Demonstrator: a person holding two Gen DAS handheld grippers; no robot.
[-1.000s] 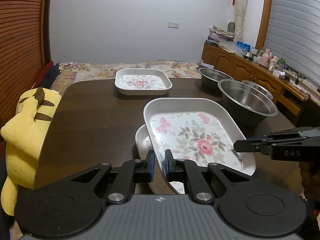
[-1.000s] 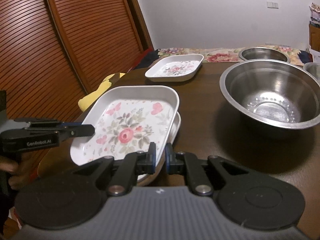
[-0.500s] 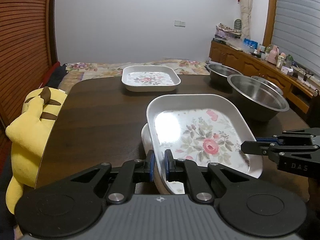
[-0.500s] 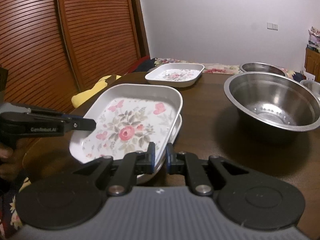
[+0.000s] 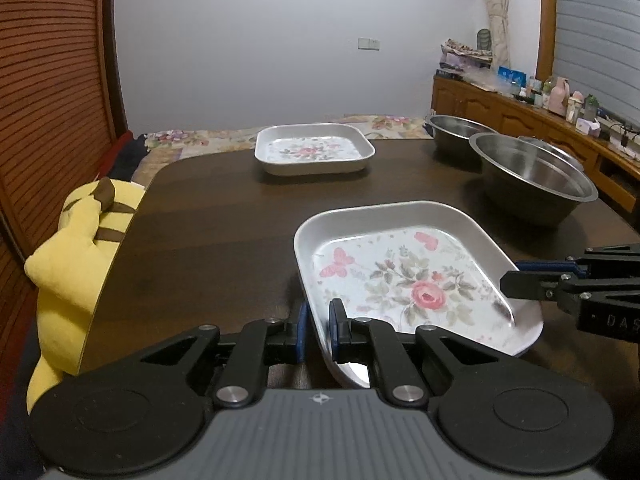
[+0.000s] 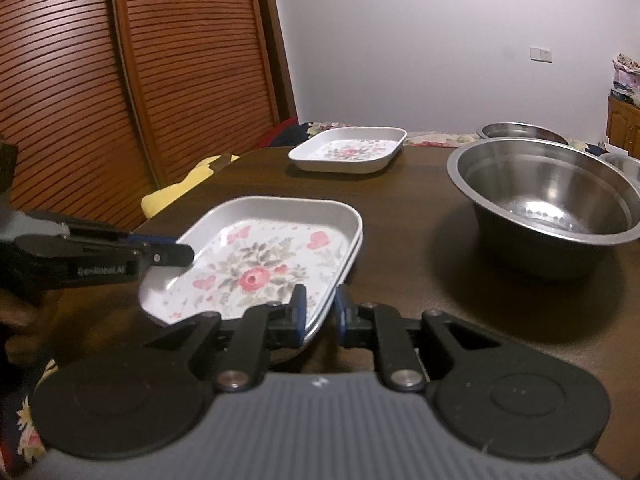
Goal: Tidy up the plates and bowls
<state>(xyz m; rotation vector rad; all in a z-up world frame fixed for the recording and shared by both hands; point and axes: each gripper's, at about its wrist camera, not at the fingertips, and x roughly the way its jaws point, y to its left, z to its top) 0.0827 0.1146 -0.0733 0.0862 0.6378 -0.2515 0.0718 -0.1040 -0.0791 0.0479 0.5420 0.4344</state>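
Observation:
A square white plate with a rose print (image 5: 404, 280) (image 6: 256, 268) lies nested on a second plate of the same kind, whose rim (image 6: 357, 242) shows just below it. My left gripper (image 5: 318, 316) is shut on the top plate's near left rim. It shows from the side in the right wrist view (image 6: 180, 252). My right gripper (image 6: 320, 308) straddles the opposite rim. Its jaws are opening, with the rim still between the pads but a gap beside it. The left wrist view shows it at the plate's right edge (image 5: 516, 280).
A third floral plate (image 5: 314, 148) (image 6: 348, 150) sits at the far side of the dark wooden table (image 5: 220, 220). A large steel bowl (image 5: 536, 176) (image 6: 544, 196) and a smaller one (image 5: 456, 128) stand to the right. A yellow plush toy (image 5: 76, 248) leans at the left edge.
The top plate has come down from a raised tilt and now rests flat in the lower plate. The right gripper's pads have spread apart; the left gripper's pads stay pinched on the rim.

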